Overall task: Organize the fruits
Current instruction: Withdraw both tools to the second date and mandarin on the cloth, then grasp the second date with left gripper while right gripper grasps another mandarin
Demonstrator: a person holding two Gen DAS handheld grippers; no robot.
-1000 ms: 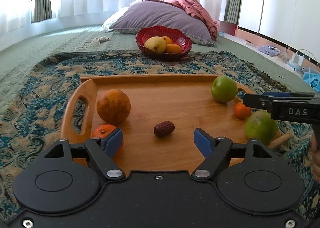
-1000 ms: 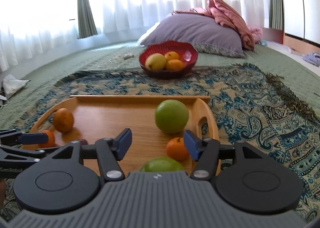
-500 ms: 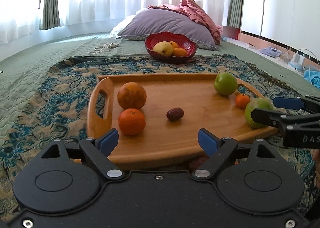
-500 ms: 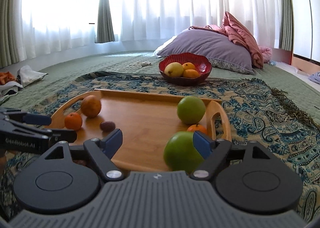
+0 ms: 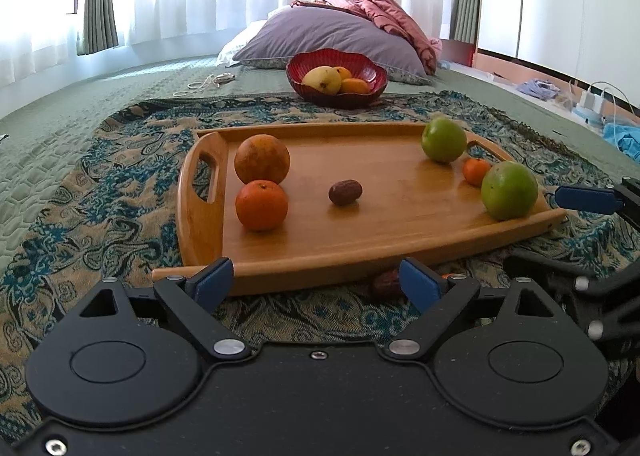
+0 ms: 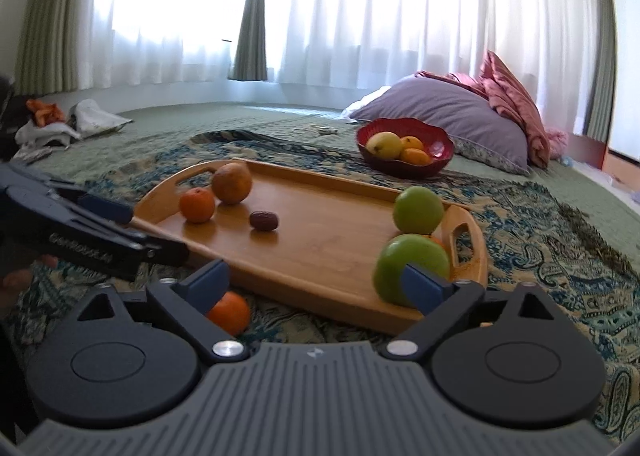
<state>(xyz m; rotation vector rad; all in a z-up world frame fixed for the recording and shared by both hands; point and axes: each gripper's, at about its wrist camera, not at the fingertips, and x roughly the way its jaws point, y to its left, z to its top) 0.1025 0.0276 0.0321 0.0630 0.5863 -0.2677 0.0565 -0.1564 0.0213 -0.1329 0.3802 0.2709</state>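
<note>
**Hovering at the tray's near edge, both grippers empty**

Holding my left gripper just short of the wooden tray, its jaws have just been widening and stand apart with nothing between them. My right gripper has been spreading too; its pads clear the near green apple on the tray. Two oranges, a date and another apple sit there; the red bowl waits beyond on the bed.

Small orange mostly hidden behind near green apple. Date off tray half hidden by left gripper's fingertip. Bowl holds 1 orange barely visible.
</note>
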